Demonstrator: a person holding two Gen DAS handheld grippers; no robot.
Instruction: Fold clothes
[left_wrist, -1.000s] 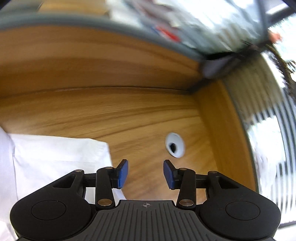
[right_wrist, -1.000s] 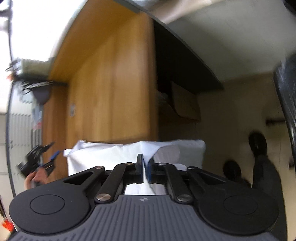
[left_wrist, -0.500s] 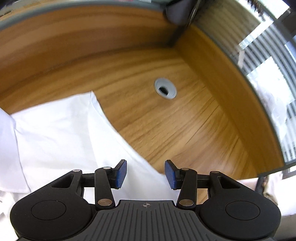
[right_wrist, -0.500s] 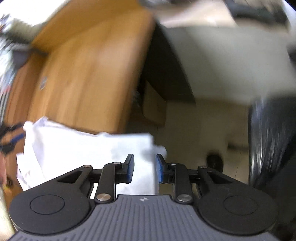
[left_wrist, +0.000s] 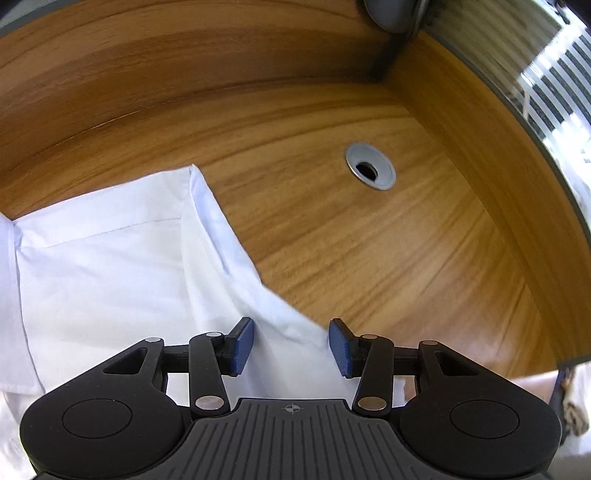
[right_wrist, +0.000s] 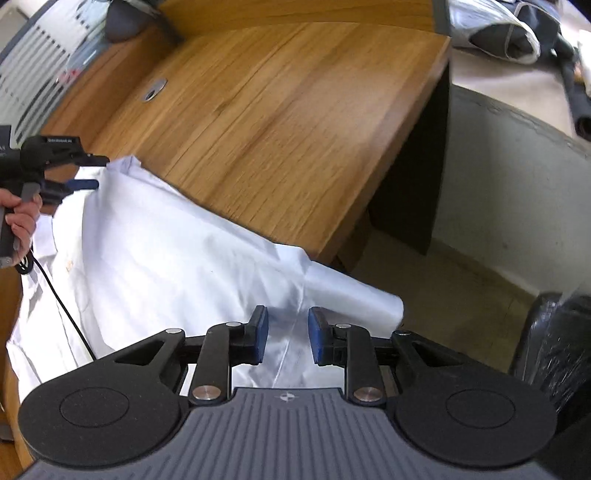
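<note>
- Right gripper (right_wrist: 286, 339): jaws apart now, blue pads either side of a seam in the white shirt (right_wrist: 177, 266), gripping nothing. 1.0 s ago jaws pinched together on that cloth; 0.5 s ago already parting. Reads as a release.
- Left gripper (left_wrist: 291, 345): jaws wide apart in all 3 left-wrist frames, no grip. Cloth edge now between the pads, not clamped; 1.0 s ago only bare wood there. Also seen from the right wrist view at far left, in a hand (right_wrist: 20, 218), jaws apart near the shirt's far corner.
- Shirt: spread flat across the near part of the counter (right_wrist: 295, 110), placket side with a button toward the left, far corner crisp, 1 end hanging off the counter's edge toward the floor (right_wrist: 461, 280). Left wrist view shows a diagonal edge and a stitched seam lying smooth on the wood.
- Cable grommet (left_wrist: 370, 167) well clear of the cloth, further out on the counter.
- Meaning for the task: likely the cloth was just laid down or dragged flat and let go. Lying open or only partly folded, no compact stack visible. Fits either a spread-out before a fold or a pause between folds; cannot tell which.
- Risk: overhanging end could pull the shirt off the edge.
</note>
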